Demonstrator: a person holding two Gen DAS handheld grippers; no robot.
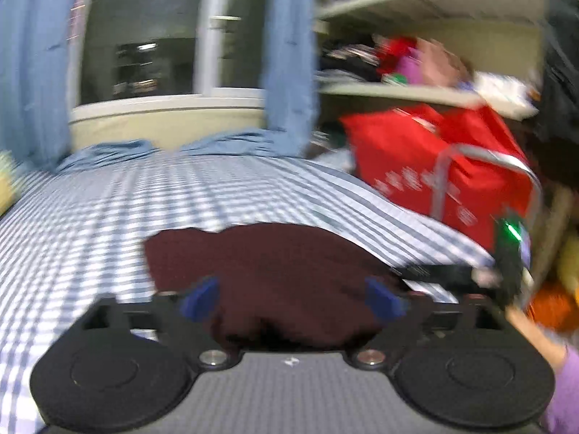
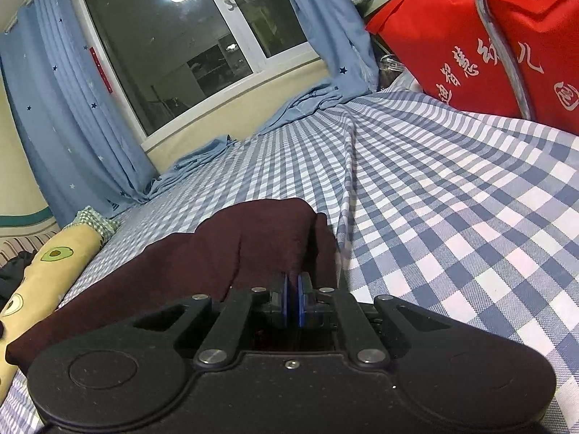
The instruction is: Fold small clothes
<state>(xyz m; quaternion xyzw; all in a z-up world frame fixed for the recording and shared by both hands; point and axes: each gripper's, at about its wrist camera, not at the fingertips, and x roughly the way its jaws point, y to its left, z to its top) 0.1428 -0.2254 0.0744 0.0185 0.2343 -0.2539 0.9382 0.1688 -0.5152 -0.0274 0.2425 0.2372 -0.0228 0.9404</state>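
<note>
Left claw [image 1: 293,298] gapes wide over the maroon garment [image 1: 275,271]; right claw [image 2: 292,302] pinches its edge tight.

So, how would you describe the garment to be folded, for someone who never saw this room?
Find the bed with the blue-and-white checked sheet under the window. On it, nearest the cameras, lies the dark maroon garment. It is the only plain dark cloth there, unlike the bright red bag and the avocado-print pillow.
</note>
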